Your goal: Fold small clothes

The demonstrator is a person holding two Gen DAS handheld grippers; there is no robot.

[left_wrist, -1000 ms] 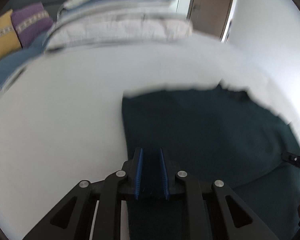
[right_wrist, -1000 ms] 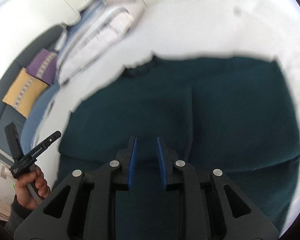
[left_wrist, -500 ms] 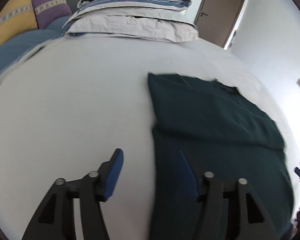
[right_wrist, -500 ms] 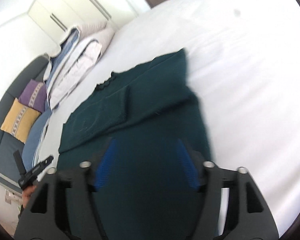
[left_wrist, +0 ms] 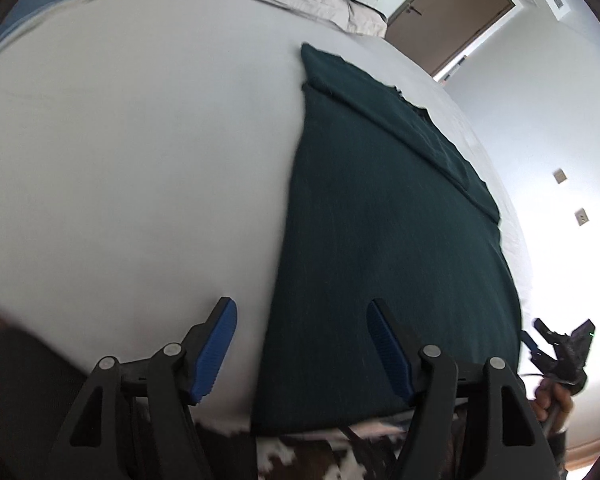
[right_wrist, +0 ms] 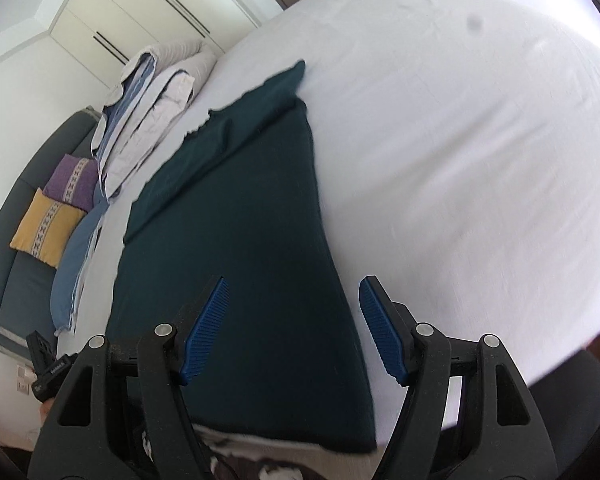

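Note:
A dark green garment (left_wrist: 380, 220) lies flat on the white bed (left_wrist: 140, 160), its far part folded over on itself. It also shows in the right wrist view (right_wrist: 252, 240). My left gripper (left_wrist: 300, 344) is open and empty, held above the garment's near left edge. My right gripper (right_wrist: 292, 328) is open and empty, above the garment's near right edge. The right gripper also shows at the far right of the left wrist view (left_wrist: 556, 344), and the left one at the lower left of the right wrist view (right_wrist: 44, 364).
Folded bedding (right_wrist: 156, 100) is stacked at the far end of the bed. A grey sofa (right_wrist: 8, 280) with a purple cushion (right_wrist: 72, 180) and a yellow cushion (right_wrist: 46, 228) stands to the left. A brown door (left_wrist: 448, 12) is beyond the bed. A patterned rug (left_wrist: 332, 452) lies below the near edge.
Both grippers were shut on the garment a second ago; they let go, opened wide and drew back toward the bed's near edge. The garment now lies folded.

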